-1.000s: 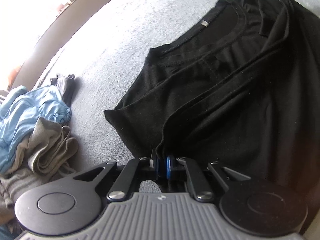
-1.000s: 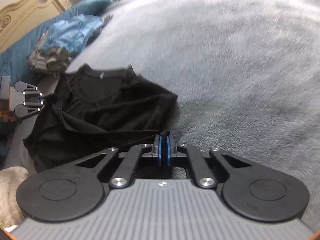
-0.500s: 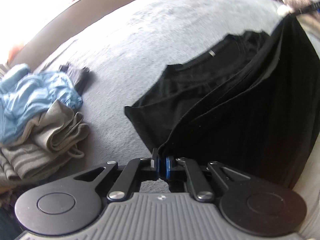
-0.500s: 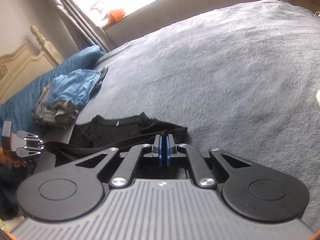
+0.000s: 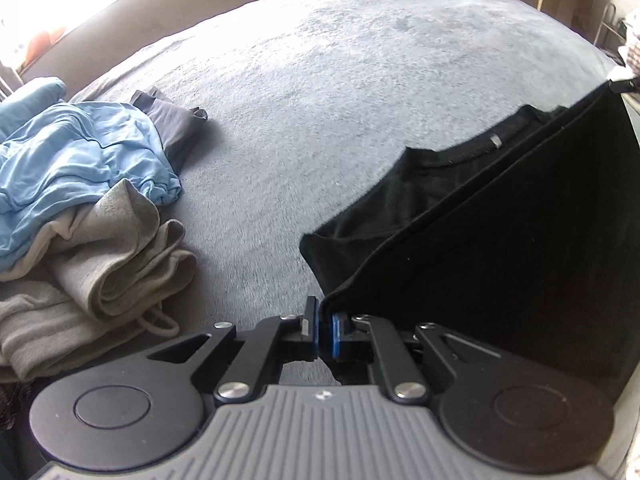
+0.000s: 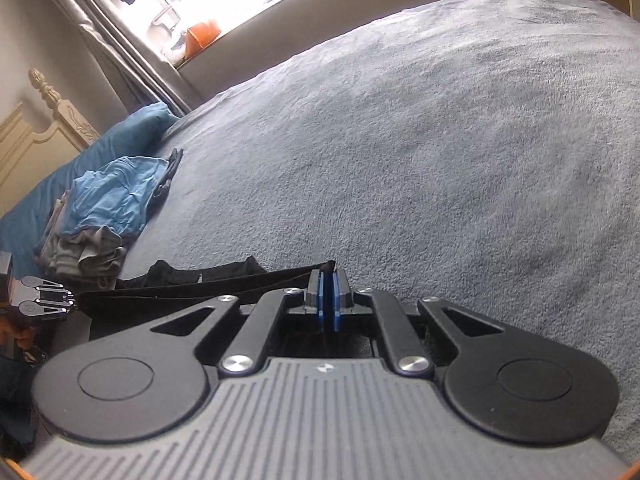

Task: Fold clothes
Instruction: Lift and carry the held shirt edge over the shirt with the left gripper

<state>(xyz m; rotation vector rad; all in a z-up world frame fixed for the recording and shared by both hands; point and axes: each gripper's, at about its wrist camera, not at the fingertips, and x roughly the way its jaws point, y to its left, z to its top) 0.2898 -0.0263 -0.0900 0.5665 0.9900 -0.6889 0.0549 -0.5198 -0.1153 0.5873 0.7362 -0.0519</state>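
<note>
The left gripper [image 5: 325, 330] is clamped on one corner of the black T-shirt [image 5: 520, 248], the right gripper [image 6: 329, 300] on the other. The hem stretches taut between them, its long axis running gripper to gripper. The collar end trails ahead on the grey bedspread [image 5: 320, 92], so the fold likely goes forward.

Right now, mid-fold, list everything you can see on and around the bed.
black T-shirt: 1, black, stretched between both grippers above the bed
bed cover: 1, grey, under everything
clothes pile: 1, light blue, grey and dark pieces, left on the bed
pillow: 1, blue, by the headboard
headboard: 1, cream, far left
curtain: 1, grey, by the window
left gripper: 1, black, shut on a shirt corner
right gripper: 1, black, shut on the shirt edge
</note>
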